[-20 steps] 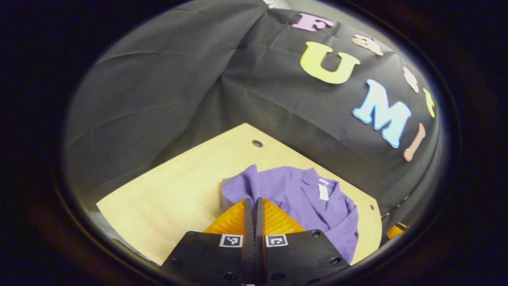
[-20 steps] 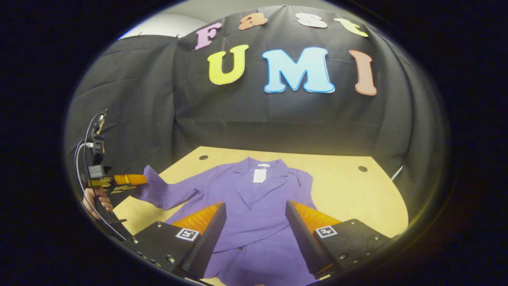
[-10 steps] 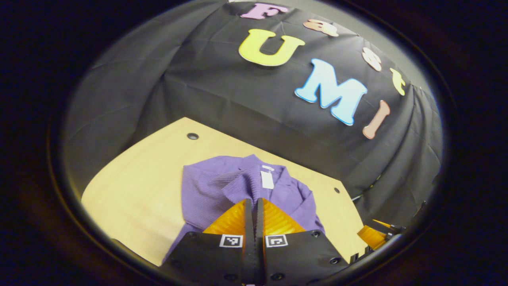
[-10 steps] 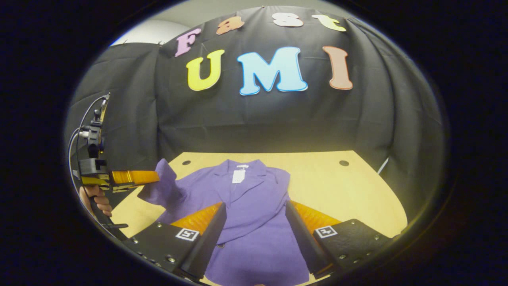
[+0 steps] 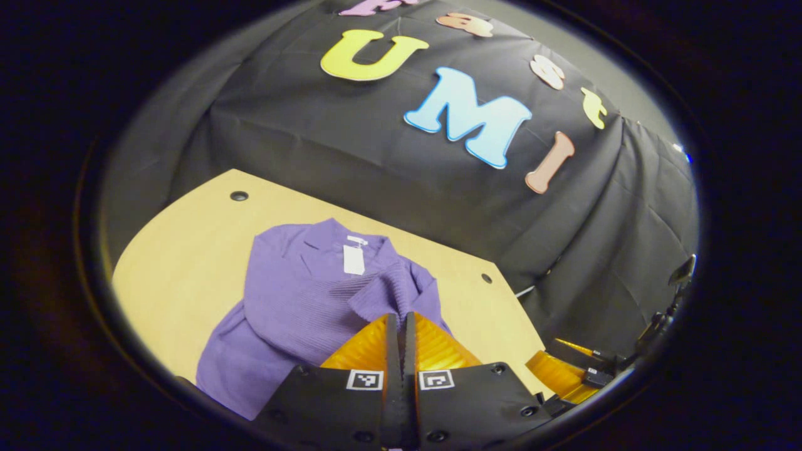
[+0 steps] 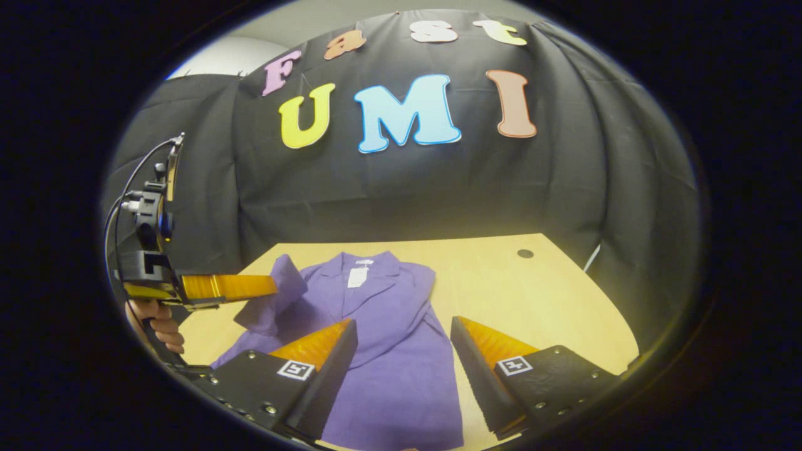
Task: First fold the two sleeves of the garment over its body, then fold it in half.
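Above the table [image 6: 551, 294], left tongs [image 5: 401, 322] pinching purple sleeve [image 5: 388, 291]

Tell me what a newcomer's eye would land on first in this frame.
The purple jacket spread on the pale wooden table, a white tag at its collar. Next, the left gripper at the left of the right gripper view, shut on the sleeve cuff and holding it above the jacket's body.
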`<state>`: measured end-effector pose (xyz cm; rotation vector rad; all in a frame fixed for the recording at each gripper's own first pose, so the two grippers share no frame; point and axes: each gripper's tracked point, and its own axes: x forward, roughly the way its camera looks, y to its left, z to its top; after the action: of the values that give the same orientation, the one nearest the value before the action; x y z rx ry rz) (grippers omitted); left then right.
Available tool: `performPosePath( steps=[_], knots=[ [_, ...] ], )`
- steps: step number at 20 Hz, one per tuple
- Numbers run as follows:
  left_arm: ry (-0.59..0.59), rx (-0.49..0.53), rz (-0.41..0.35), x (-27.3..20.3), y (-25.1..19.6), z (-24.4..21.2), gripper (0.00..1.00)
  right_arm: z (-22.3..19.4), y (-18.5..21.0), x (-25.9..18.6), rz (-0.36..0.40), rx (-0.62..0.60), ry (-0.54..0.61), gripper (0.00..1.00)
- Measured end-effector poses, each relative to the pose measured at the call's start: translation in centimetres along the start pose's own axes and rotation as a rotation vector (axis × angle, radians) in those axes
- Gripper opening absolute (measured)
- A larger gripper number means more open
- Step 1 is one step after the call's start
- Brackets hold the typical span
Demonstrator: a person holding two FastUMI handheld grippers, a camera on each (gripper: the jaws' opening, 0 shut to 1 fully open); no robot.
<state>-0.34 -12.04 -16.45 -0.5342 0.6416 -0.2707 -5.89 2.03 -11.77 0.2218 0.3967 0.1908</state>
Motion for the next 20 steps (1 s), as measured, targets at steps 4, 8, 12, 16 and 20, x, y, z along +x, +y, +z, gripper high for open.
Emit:
performPosePath(
  steps=[4,8,12,16,20],
  knots=[
    [0.048,0.011,-0.011,1.4,-1.9,-3.4,0.07,-1.1,-1.2,-0.5,0.019,-0.028,0.017,0.90],
    [0.125,0.043,0.022,3.0,-1.5,-7.7,0.07,-2.0,-1.8,-0.5,0.049,-0.029,0.042,0.90],
    [0.183,0.055,0.050,4.0,-1.2,-10.1,0.06,-2.1,-2.3,-0.4,0.060,-0.046,0.047,0.90],
    [0.224,0.098,0.081,4.6,-0.8,-11.5,0.06,-2.6,-2.3,0.1,0.075,-0.064,0.057,0.90],
    [0.239,0.128,0.077,4.6,-1.1,-11.9,0.16,-3.2,-2.0,0.4,0.101,-0.062,0.076,0.90]
  ],
)
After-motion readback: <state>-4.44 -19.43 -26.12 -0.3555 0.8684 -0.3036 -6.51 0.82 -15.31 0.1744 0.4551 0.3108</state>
